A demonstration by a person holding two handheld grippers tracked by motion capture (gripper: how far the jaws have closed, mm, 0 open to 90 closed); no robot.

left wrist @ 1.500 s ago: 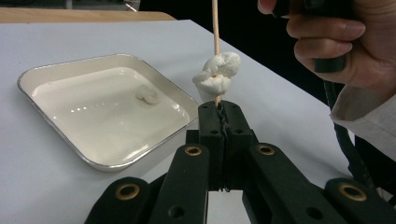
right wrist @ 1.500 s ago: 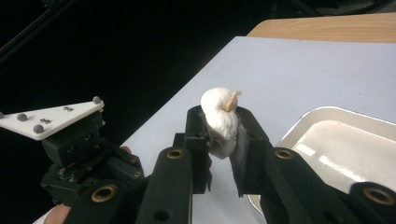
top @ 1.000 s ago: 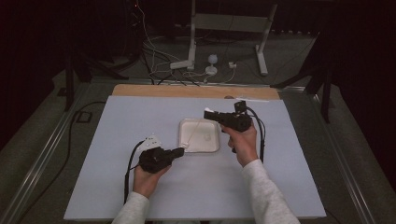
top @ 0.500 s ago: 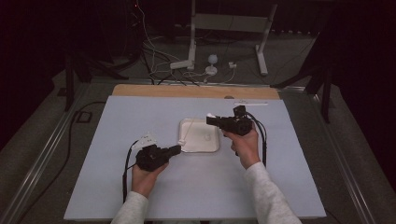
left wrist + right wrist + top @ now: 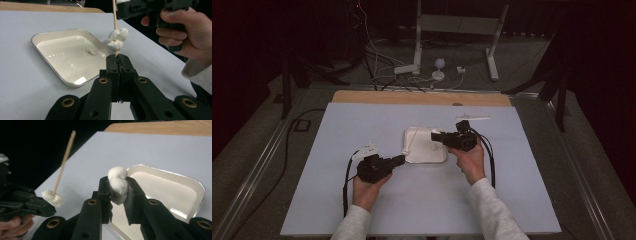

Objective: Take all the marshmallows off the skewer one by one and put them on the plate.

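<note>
My left gripper [image 5: 398,159] [image 5: 117,58] rests low on the table, shut on the bottom end of a thin wooden skewer [image 5: 115,15] [image 5: 63,160] that stands nearly upright. A white marshmallow piece [image 5: 115,40] [image 5: 52,197] is threaded on it just above the jaws. My right gripper [image 5: 435,136] [image 5: 117,186] is shut on a second white marshmallow [image 5: 117,182] and hovers over the right side of the white tray [image 5: 424,157] [image 5: 35,42] [image 5: 175,190], close to the skewer. One small white piece [image 5: 91,50] lies in the tray.
The tray sits mid-table on a pale blue mat [image 5: 337,130]. A wooden strip [image 5: 422,97] runs along the far edge, and a thin white stick [image 5: 472,118] lies behind the right gripper. Cables and a stand are on the floor beyond.
The right gripper has sunk with its marshmallow, coming lower over the tray's right edge. The left gripper and skewer have stayed put.
</note>
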